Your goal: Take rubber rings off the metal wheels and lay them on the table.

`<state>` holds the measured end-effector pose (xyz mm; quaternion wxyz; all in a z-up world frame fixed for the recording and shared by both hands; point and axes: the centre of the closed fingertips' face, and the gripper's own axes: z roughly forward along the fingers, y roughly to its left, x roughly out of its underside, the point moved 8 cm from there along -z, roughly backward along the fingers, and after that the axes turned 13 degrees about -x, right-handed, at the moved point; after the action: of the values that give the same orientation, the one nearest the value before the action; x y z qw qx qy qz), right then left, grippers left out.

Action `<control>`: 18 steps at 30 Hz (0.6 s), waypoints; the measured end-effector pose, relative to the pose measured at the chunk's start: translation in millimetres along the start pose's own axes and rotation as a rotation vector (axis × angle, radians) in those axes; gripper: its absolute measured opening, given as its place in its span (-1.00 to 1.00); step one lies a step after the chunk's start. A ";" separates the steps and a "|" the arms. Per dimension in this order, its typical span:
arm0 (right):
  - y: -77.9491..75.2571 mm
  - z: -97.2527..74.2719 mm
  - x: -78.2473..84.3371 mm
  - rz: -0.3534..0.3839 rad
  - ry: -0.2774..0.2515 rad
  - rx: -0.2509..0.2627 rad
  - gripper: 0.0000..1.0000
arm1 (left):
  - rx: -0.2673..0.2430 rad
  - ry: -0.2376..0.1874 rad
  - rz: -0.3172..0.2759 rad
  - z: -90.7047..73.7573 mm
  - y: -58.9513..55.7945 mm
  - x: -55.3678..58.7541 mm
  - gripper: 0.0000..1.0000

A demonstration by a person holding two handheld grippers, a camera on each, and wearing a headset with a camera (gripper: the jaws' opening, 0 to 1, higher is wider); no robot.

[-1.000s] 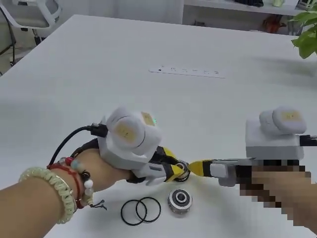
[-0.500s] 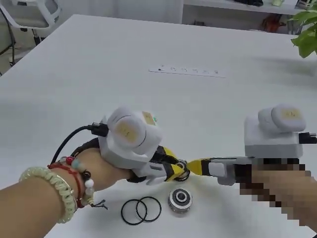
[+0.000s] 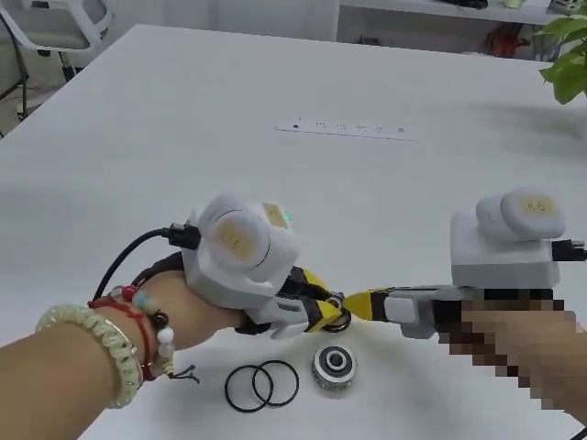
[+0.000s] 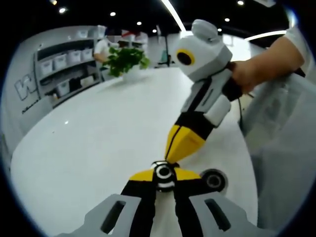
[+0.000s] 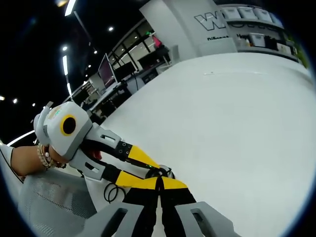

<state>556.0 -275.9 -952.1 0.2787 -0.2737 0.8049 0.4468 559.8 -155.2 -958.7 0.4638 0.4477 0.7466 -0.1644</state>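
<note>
metal wheel [image 4: 163,177] sits clamped in left tool [image 4: 165,173]; right tool [image 5: 158,179] pinched shut, what it nips hidden.

You have on your white surface [image 3: 275,202], close in front of you, two black rubber rings [image 3: 261,386] (overlapping, lying flat) with a metal wheel [image 3: 334,368] just beside them on their right, and, well beyond toward the far side, a long white power strip [image 3: 347,130].

A wide white table [image 3: 165,128], an office chair [image 3: 64,23] behind, and what may be storage shelves [image 4: 64,74] beyond.
</note>
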 end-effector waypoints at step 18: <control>-3.6 0.9 -3.4 -0.013 -0.014 0.020 -1.00 | -0.011 -0.007 -0.013 0.8 -1.0 -0.7 -0.73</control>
<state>561.1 -276.1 -952.2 0.2900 -0.2730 0.8054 0.4390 559.6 -156.7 -958.7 0.4675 0.4400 0.7488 -0.1649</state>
